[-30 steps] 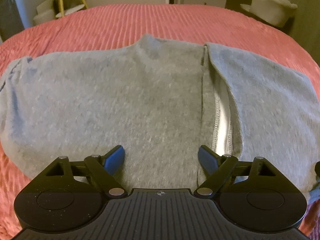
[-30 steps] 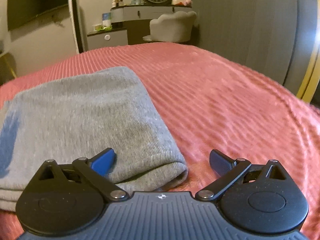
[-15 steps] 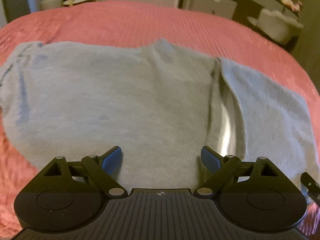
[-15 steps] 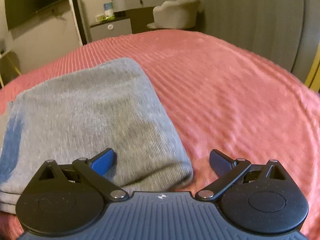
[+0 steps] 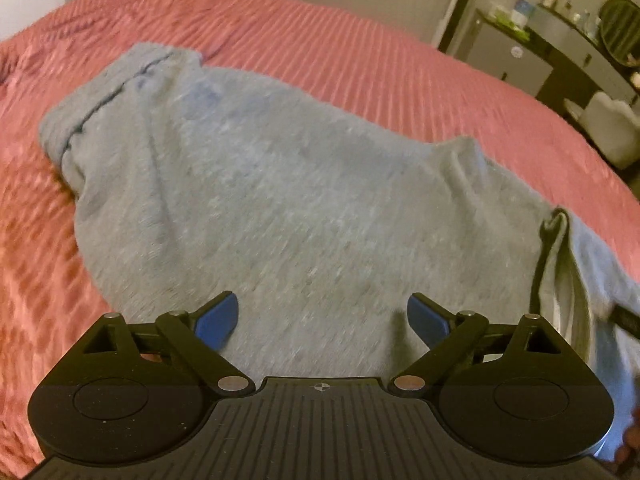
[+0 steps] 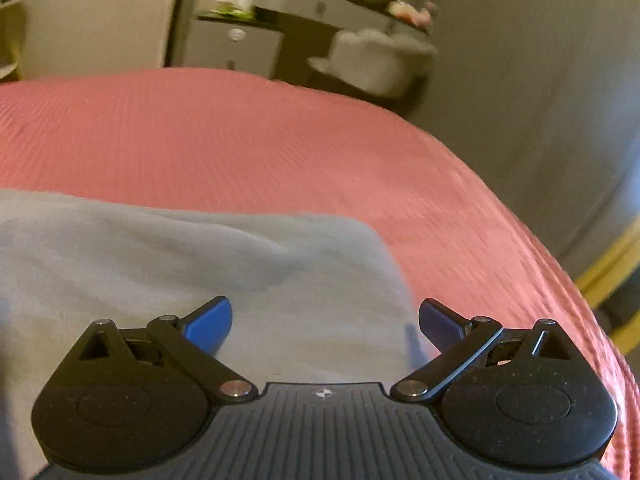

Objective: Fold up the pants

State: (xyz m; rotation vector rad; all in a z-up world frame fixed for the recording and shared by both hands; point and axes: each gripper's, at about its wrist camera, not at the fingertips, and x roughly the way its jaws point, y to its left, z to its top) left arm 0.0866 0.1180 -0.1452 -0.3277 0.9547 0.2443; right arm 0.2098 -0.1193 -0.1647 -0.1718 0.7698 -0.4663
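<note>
Two claws over gray pants on a pink bed.
Left claw (image 5: 322, 322) and right claw (image 6: 324, 322) both have fingers spread apart, holding nothing; the pants (image 5: 280, 200) lie on the bedspread (image 5: 360, 52).

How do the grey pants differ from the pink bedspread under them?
The grey pants look fuzzy and plain; the pink bedspread is ribbed in fine lines. The pants are rumpled, with a dark seam at one end; the bedspread lies smooth and spreads much wider. Both are soft cloth.
</note>
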